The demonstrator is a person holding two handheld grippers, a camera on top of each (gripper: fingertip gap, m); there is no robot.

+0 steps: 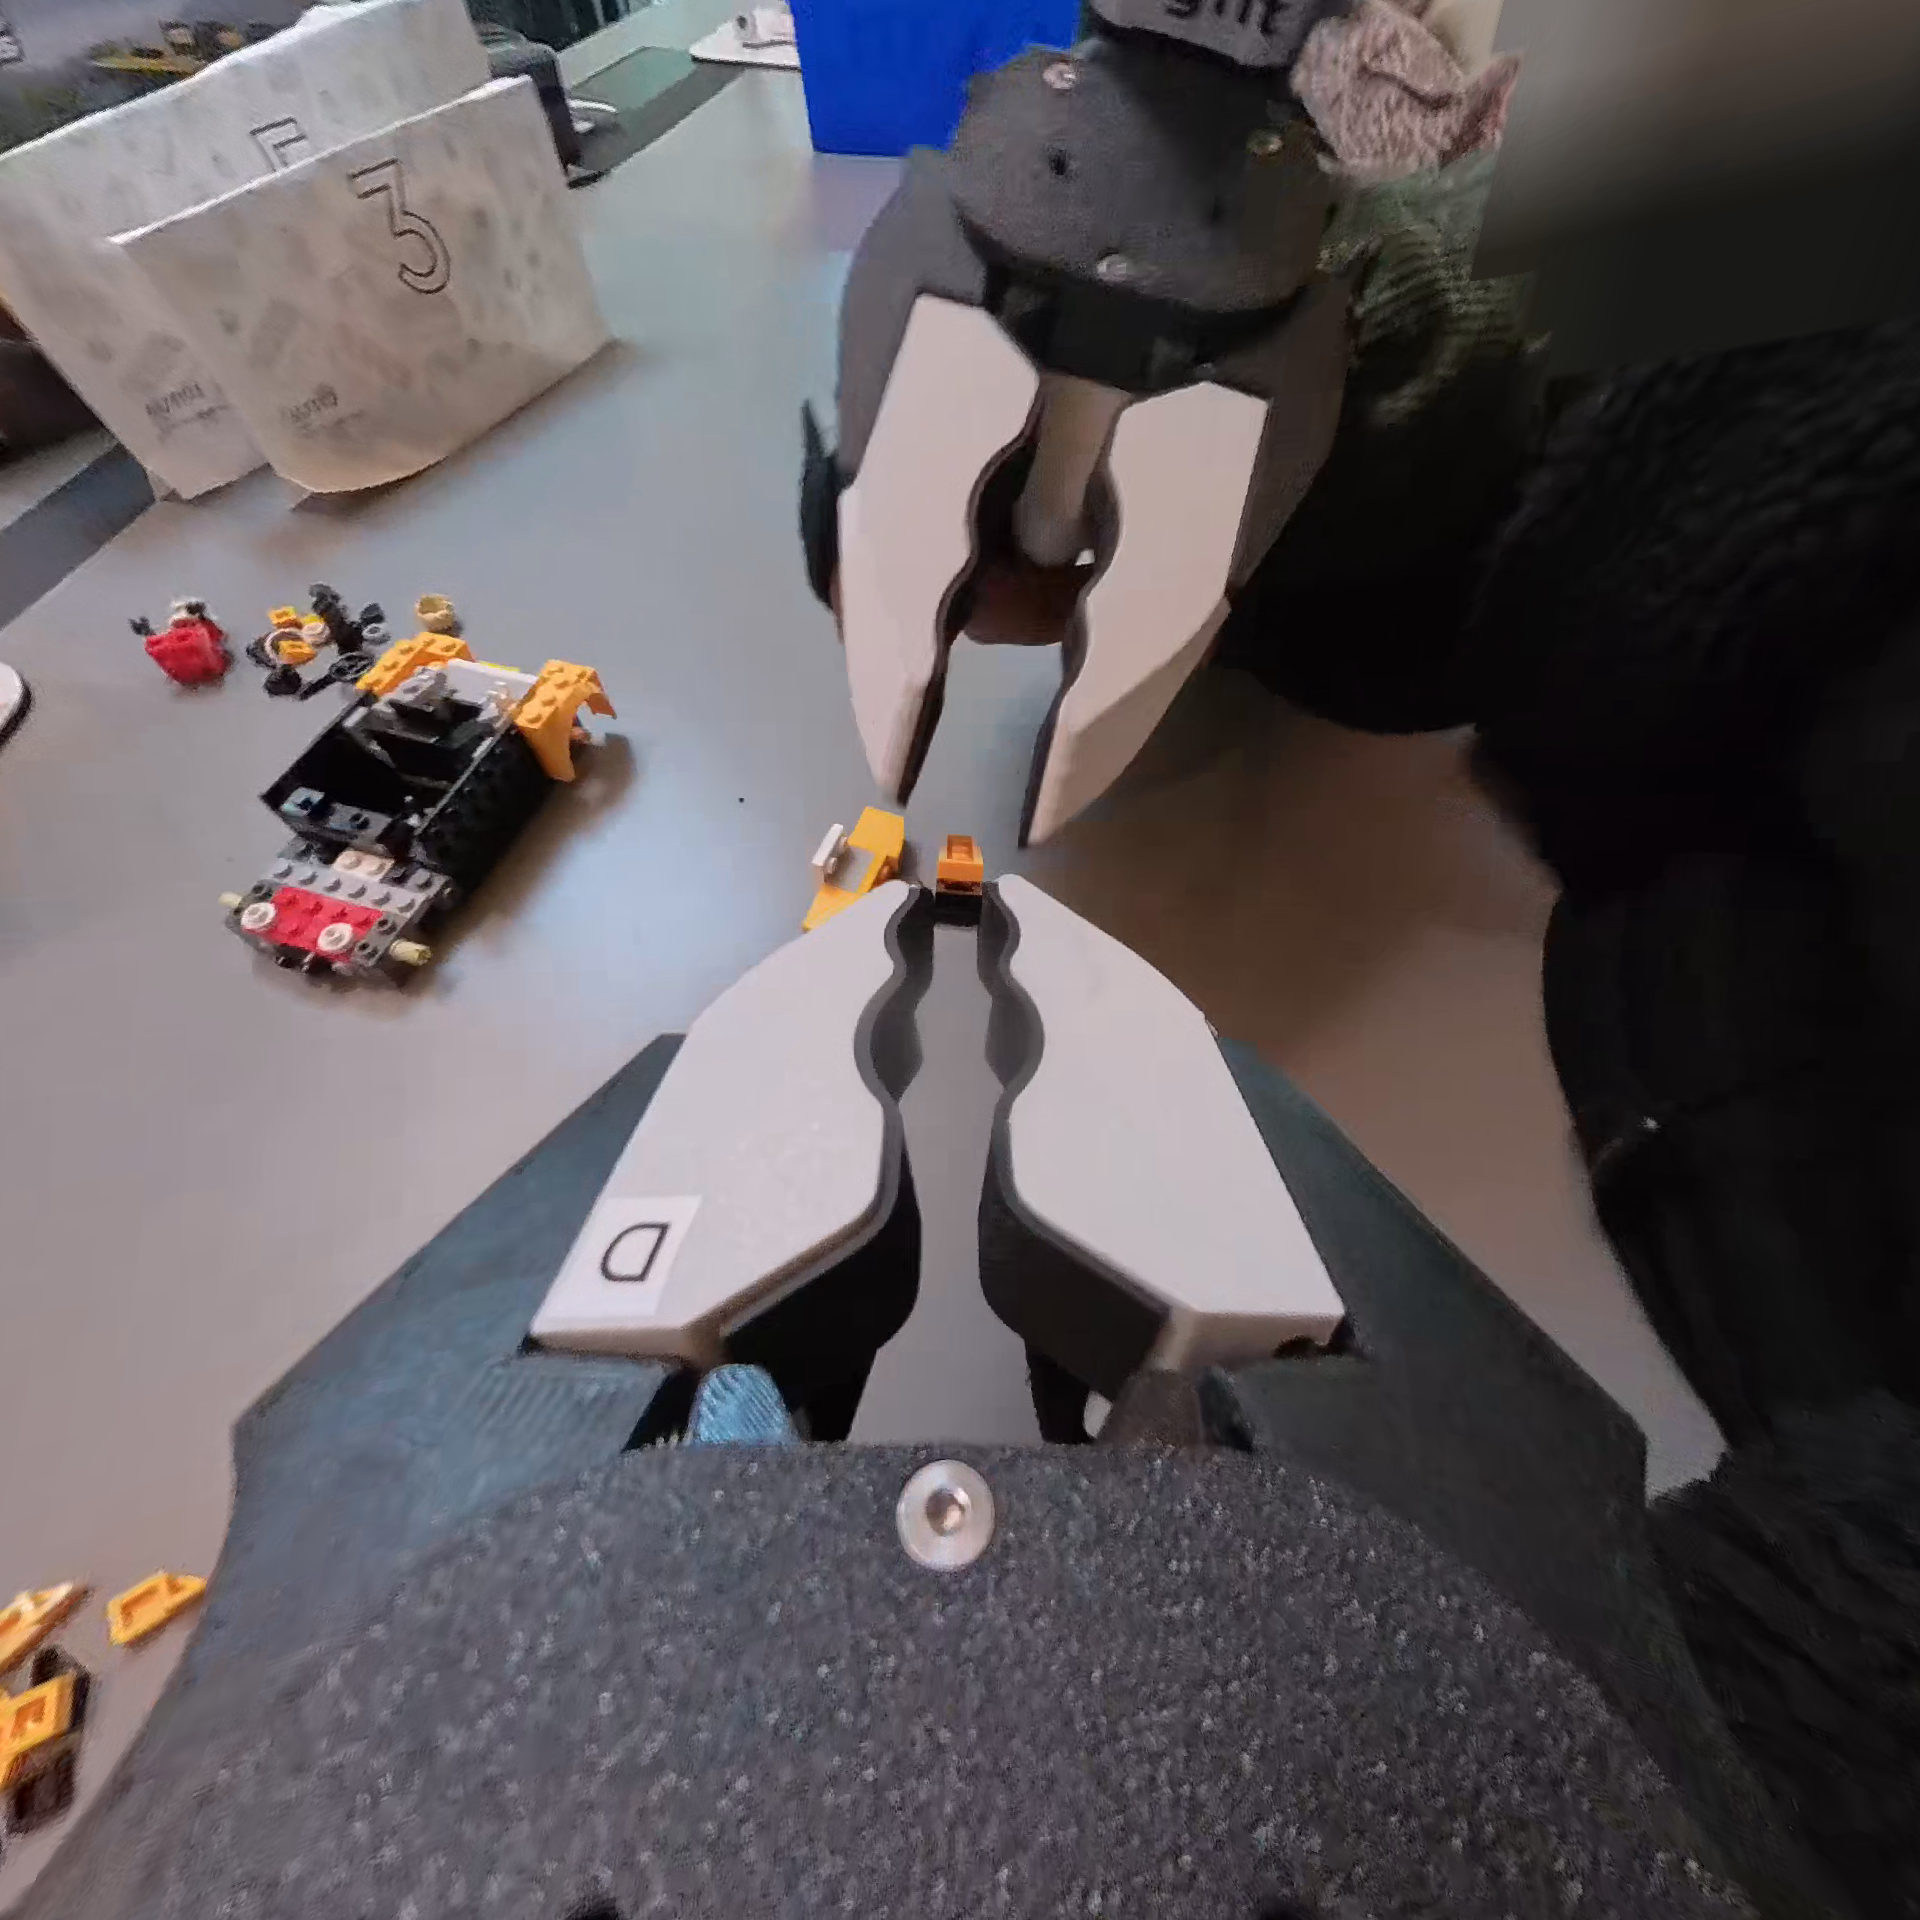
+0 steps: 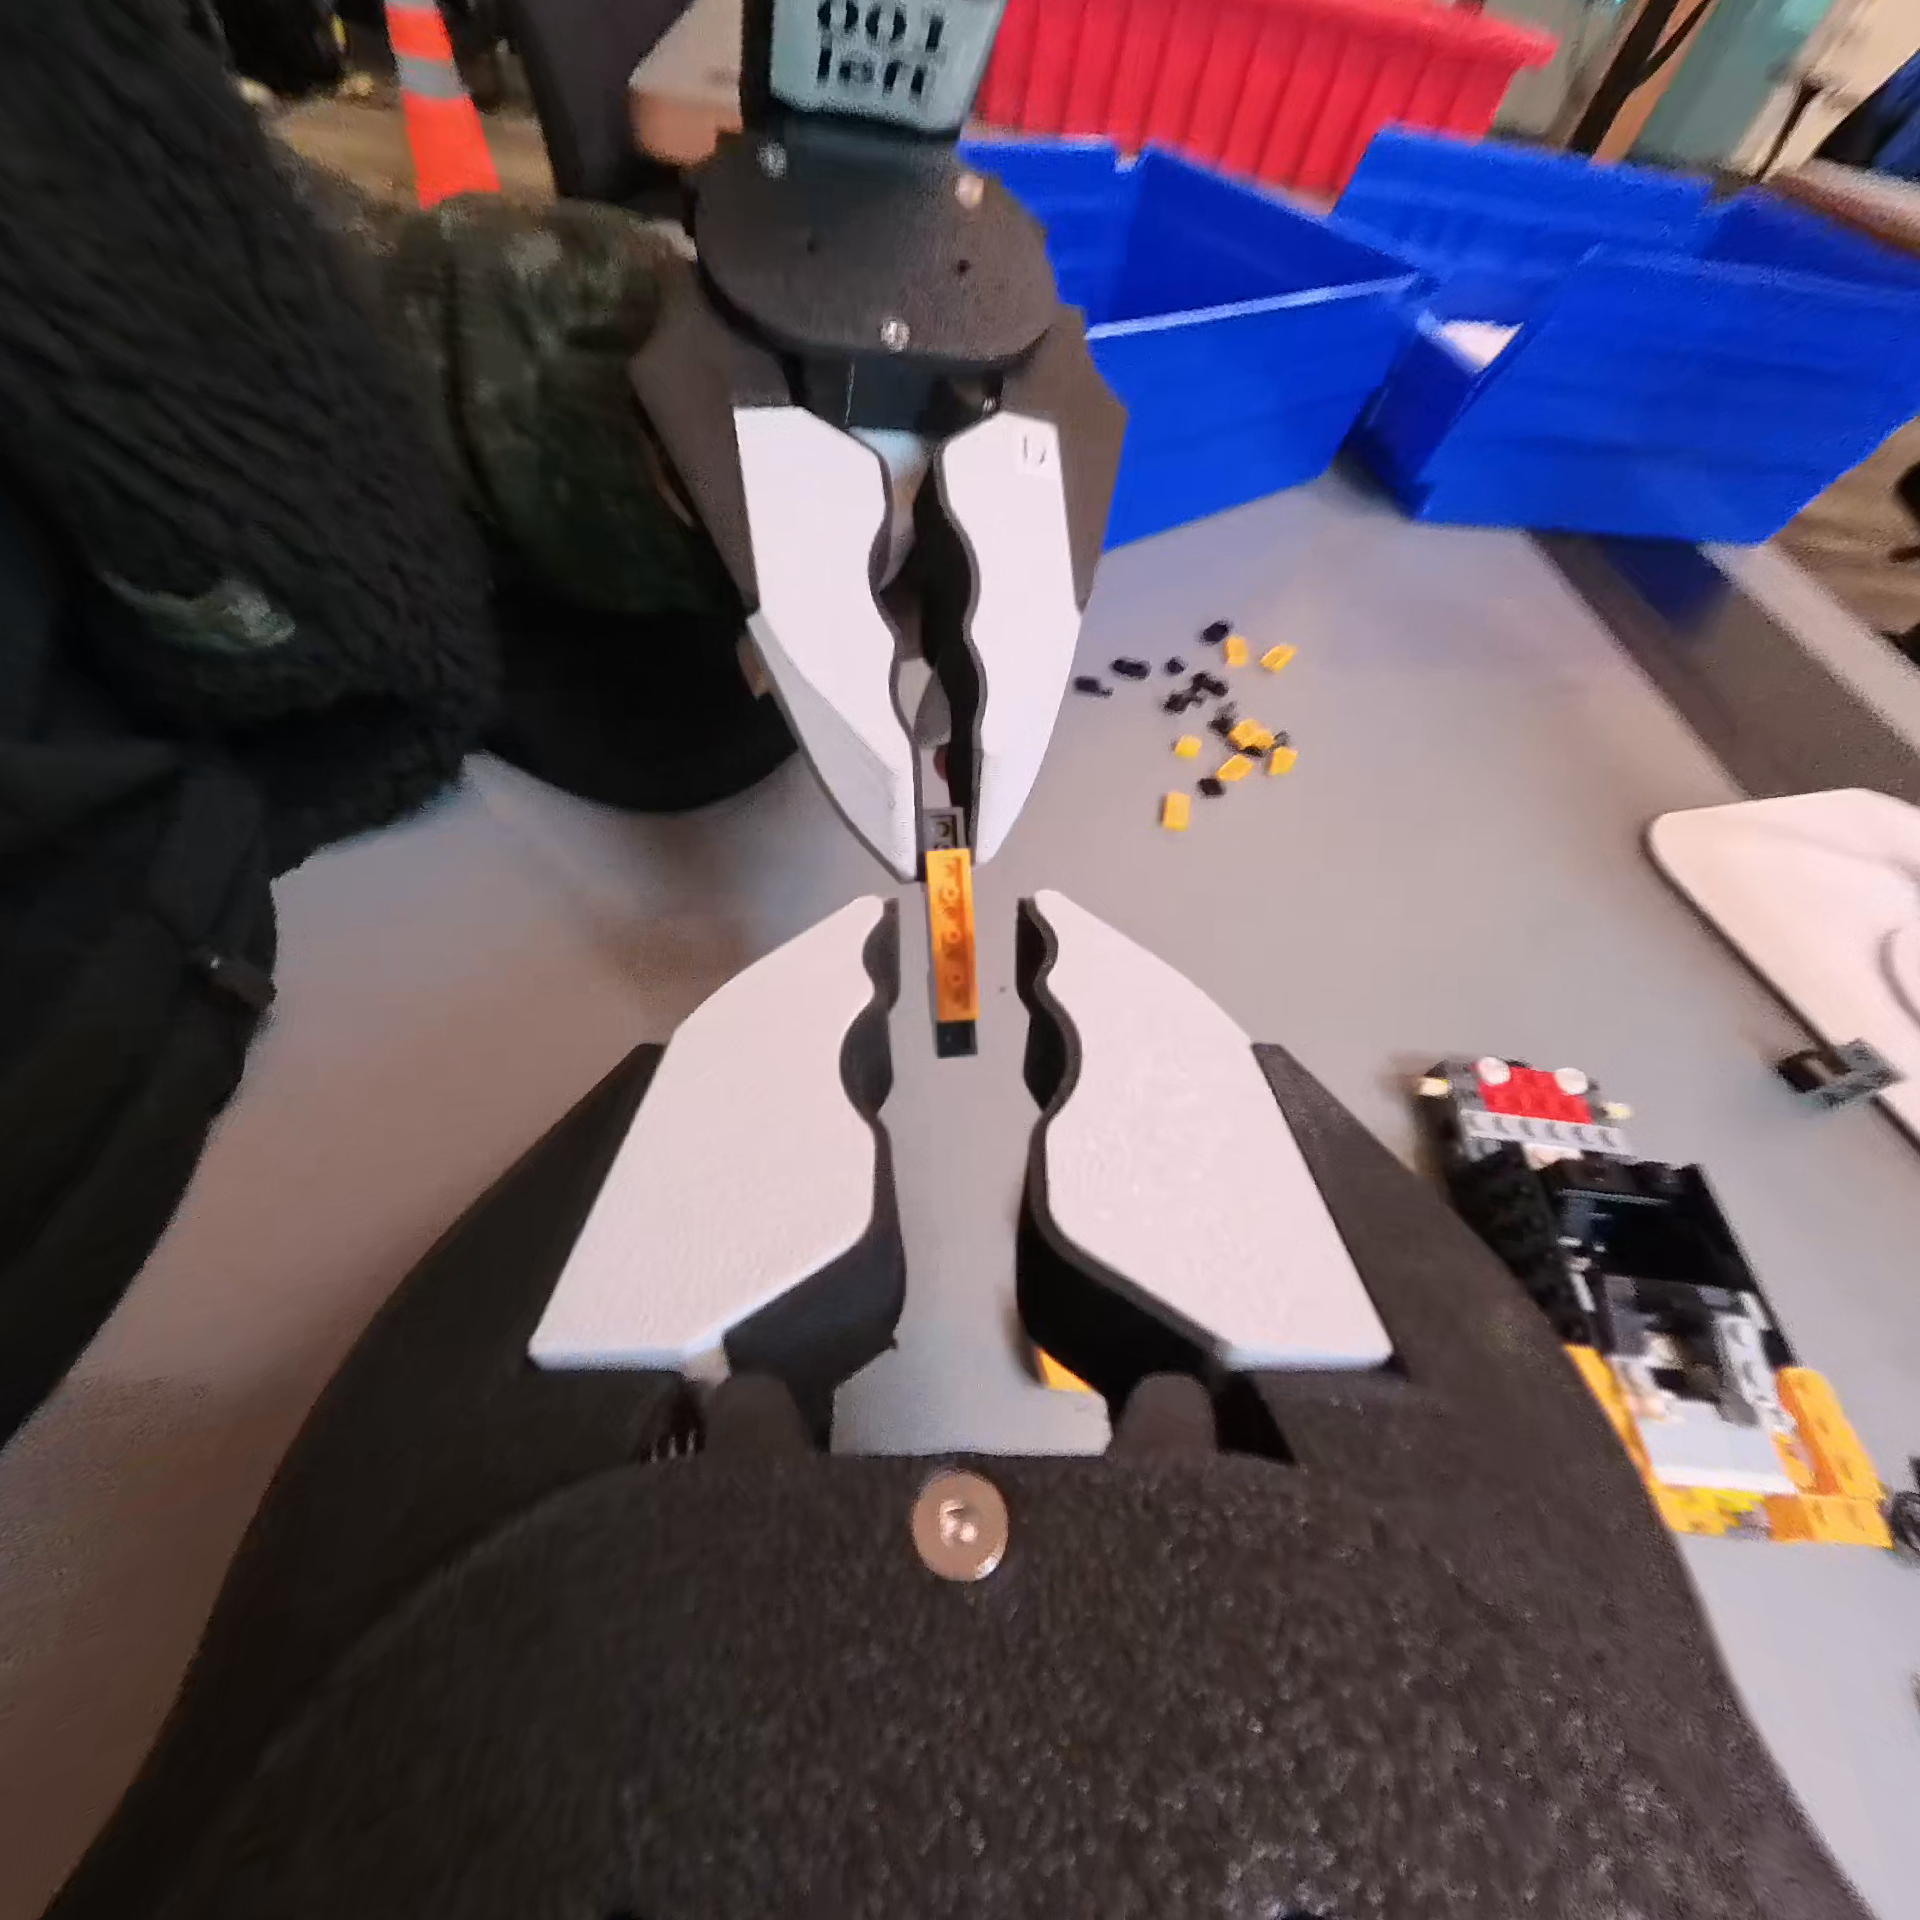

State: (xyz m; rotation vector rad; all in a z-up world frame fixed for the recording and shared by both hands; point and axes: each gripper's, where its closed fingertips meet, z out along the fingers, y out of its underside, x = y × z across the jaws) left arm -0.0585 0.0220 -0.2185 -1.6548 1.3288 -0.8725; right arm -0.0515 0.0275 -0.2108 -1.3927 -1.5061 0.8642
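My left gripper (image 1: 954,896) is shut on one end of a thin strip of orange plates on a black base (image 1: 958,871). In the right wrist view the left gripper (image 2: 945,844) comes in from the far side, and the strip (image 2: 952,951) sticks out of it towards me. My right gripper (image 2: 958,914) is open. The strip lies between its fingers with a gap on both sides, so neither pad touches it. In the left wrist view the right gripper (image 1: 966,805) hangs open just beyond the strip. A yellow piece with a white bit (image 1: 857,864) lies on the grey table (image 1: 644,582) beside my left fingertips.
A partly built black, yellow and red brick car (image 1: 416,790) (image 2: 1621,1288) stands on the table. Loose yellow and black bricks (image 2: 1226,717) lie farther off, and more yellow pieces (image 1: 62,1652) lie nearby. Blue bins (image 2: 1247,384), white paper bags (image 1: 343,312), a white board (image 2: 1818,904) and a person's dark sleeve (image 1: 1714,623) border the area.
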